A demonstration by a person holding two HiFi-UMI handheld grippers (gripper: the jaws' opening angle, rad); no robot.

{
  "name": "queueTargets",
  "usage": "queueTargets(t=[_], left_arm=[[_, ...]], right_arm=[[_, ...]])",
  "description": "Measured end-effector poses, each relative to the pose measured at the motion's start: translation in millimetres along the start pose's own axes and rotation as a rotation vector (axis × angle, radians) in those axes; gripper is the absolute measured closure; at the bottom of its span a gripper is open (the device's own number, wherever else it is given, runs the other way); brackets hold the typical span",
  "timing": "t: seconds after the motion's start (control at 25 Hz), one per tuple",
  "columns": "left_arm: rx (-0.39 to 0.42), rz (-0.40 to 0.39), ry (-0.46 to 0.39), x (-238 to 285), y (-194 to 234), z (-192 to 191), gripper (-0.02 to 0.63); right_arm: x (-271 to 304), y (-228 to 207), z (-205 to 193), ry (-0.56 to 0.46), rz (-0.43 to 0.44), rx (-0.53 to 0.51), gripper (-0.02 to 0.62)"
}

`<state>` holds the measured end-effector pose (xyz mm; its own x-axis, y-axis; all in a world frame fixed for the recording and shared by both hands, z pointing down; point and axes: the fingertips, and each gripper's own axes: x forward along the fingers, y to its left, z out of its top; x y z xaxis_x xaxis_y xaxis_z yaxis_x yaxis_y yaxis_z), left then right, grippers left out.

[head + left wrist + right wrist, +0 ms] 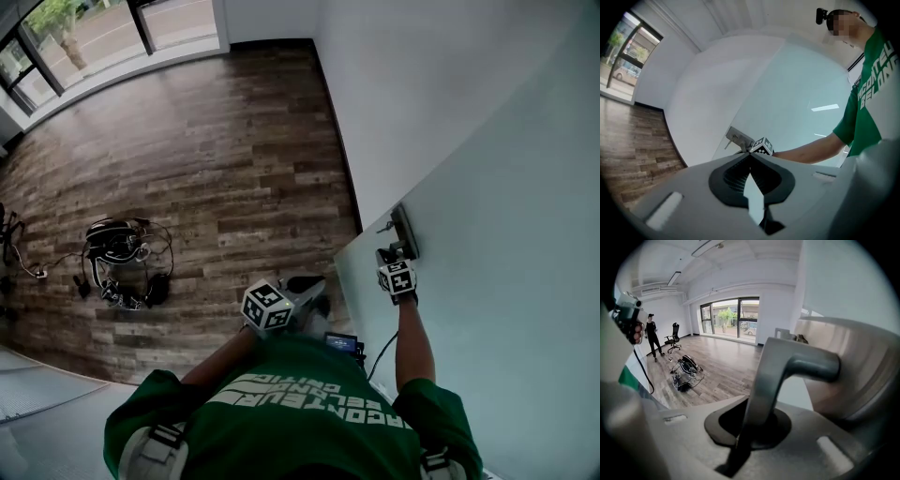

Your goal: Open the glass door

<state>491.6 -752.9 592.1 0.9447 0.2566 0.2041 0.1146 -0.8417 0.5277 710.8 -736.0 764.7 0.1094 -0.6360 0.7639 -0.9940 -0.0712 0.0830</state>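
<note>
1. the glass door (506,281) is a pale, frosted pane filling the right side of the head view, next to a white wall (422,84).
2. its handle (797,364) is a grey metal lever on a metal plate (405,230) close to the door's near edge.
3. the right gripper (394,255) is at the handle, the arm stretched out to it. in the right gripper view the lever runs right between the jaws and they are clamped on it.
4. the left gripper (750,155) is held close to the body, apart from the door. its jaw tips meet with nothing between them, and it points towards the handle and the right arm.
5. the person wears a green shirt (309,403) with white lettering.
6. the wood floor (216,169) stretches away to the left, with a tangle of cables and gear (122,258) lying on it, well apart from the door.
7. big windows (84,37) line the far end of the room.
8. in the right gripper view another person (651,336) stands far off near an office chair (672,338).
9. i cannot tell whether the door is off its frame.
</note>
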Motion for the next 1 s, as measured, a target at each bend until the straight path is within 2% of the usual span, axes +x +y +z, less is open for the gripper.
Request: queueTargets(t=[0.2,0.52,1.0], left_arm=[[0.004,0.000,0.019,9,0,0,0.591],[0.038,0.003,0.003,32,4,14,0.591],[0.120,-0.113,0.070,102,-24,24,0.591]], right_arm=[[-2,-13,2,-0.013,-0.015,0.016,0.603],[3,-38,-4,-0.011,-0.036,0.017,0.603],[-1,-49,-8,-0.007,-0.037,0.036,0.603]])
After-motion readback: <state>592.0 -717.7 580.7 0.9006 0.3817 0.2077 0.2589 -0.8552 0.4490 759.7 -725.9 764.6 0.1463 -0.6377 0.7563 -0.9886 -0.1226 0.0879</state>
